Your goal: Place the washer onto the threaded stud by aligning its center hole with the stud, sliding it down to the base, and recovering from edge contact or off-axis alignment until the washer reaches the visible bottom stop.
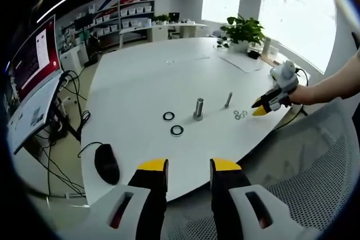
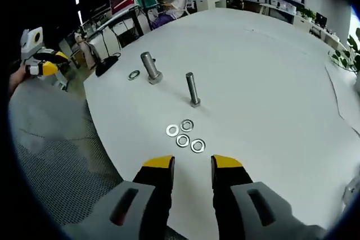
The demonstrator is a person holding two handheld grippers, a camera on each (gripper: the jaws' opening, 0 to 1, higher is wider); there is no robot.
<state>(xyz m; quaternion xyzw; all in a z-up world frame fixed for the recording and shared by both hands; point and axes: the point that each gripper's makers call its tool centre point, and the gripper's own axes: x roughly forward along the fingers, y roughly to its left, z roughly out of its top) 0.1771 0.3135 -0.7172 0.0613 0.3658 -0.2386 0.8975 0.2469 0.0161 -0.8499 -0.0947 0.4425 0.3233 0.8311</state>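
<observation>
Two threaded studs stand upright mid-table: a thick one (image 1: pixel 198 109) (image 2: pixel 151 67) and a thinner one (image 1: pixel 228 100) (image 2: pixel 192 89). Several small silver washers (image 2: pixel 184 135) (image 1: pixel 240 114) lie flat in a cluster just ahead of my right gripper (image 2: pixel 193 164), which is open and holds nothing. Two dark ring washers (image 1: pixel 168 116) (image 1: pixel 176 130) rest by the thick stud; one of them (image 2: pixel 134 75) is in the right gripper view. My left gripper (image 1: pixel 189 167) is open and empty, hanging off the table's near edge. A hand holds the right gripper (image 1: pixel 263 105) low beside the silver washers.
The white table (image 1: pixel 146 77) (image 2: pixel 270 71) curves round at its edge. A black mouse (image 1: pixel 106 163) with its cable lies near the left gripper. A mesh chair (image 1: pixel 315 184) (image 2: pixel 56 161) sits below the edge. A potted plant (image 1: pixel 243 29) and papers (image 2: pixel 343 91) are farther off.
</observation>
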